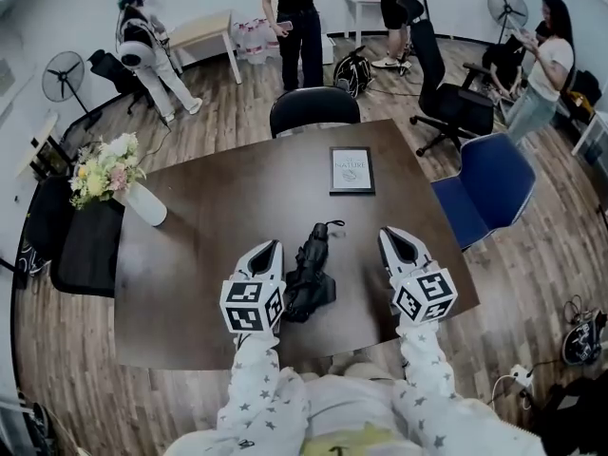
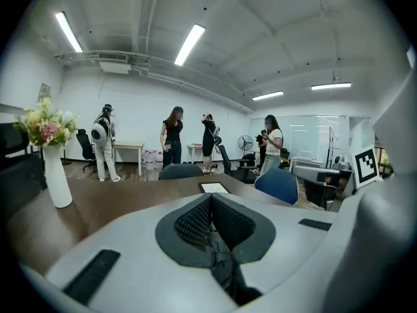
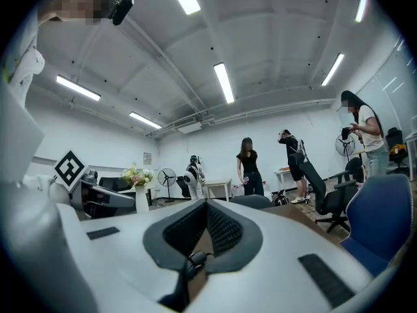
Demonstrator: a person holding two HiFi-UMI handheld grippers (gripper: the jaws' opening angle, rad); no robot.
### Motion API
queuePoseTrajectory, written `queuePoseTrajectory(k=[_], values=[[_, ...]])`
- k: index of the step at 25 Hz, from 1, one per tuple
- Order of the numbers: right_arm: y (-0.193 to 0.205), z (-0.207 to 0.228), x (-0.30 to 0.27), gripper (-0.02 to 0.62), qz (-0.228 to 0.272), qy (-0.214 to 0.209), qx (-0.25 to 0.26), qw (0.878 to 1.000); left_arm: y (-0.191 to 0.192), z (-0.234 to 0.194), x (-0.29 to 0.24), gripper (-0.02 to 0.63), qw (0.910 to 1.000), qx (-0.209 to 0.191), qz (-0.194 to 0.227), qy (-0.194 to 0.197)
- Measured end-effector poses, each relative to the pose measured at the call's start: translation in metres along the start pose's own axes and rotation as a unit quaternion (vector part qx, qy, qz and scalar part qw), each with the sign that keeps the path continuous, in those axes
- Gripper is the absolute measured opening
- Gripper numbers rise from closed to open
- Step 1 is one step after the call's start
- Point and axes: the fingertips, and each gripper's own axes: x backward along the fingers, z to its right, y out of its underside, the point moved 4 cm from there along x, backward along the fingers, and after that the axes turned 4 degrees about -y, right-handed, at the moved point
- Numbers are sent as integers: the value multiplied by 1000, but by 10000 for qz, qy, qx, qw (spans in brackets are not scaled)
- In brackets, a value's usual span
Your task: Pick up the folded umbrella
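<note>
The folded black umbrella (image 1: 310, 272) lies on the dark brown table (image 1: 209, 207) near its front edge, its strap end pointing away from me. My left gripper (image 1: 275, 244) hovers just left of it, jaws shut and empty. To the umbrella's right, a hand's width off, my right gripper (image 1: 385, 232) is likewise shut with nothing in it. In the left gripper view the jaws (image 2: 210, 195) meet at the tip and point across the table top. The right gripper view shows those jaws (image 3: 207, 202) closed too. Neither gripper view shows the umbrella.
A framed card (image 1: 351, 170) lies mid-table beyond the umbrella. A white vase of flowers (image 1: 142, 202) stands at the table's left edge. A black chair (image 1: 314, 110) sits at the far side, a blue chair (image 1: 494, 186) at the right. Several people stand behind.
</note>
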Motion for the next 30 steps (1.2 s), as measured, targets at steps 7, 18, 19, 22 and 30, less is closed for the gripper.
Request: queuePoseTrajectory(k=[7, 18, 19, 22, 30], values=[[7, 20, -22, 21, -111, -246, -17, 9996, 33, 5, -39, 26, 9943, -60, -1059, -114], [28, 28, -39, 21, -410, -170, -250, 9987, 75, 5, -82, 172, 9667, -62, -2530, 390], [31, 29, -40, 21, -428, -143, -303, 9985, 81, 7, -86, 190, 9628, -27, -2658, 484], [41, 29, -44, 21, -493, -95, -390, 9980, 99, 13, -99, 256, 9515, 115, -2984, 741], [66, 30, -43, 21, -639, -48, -636, 9959, 141, 22, -120, 324, 9249, -110, -3719, 786]])
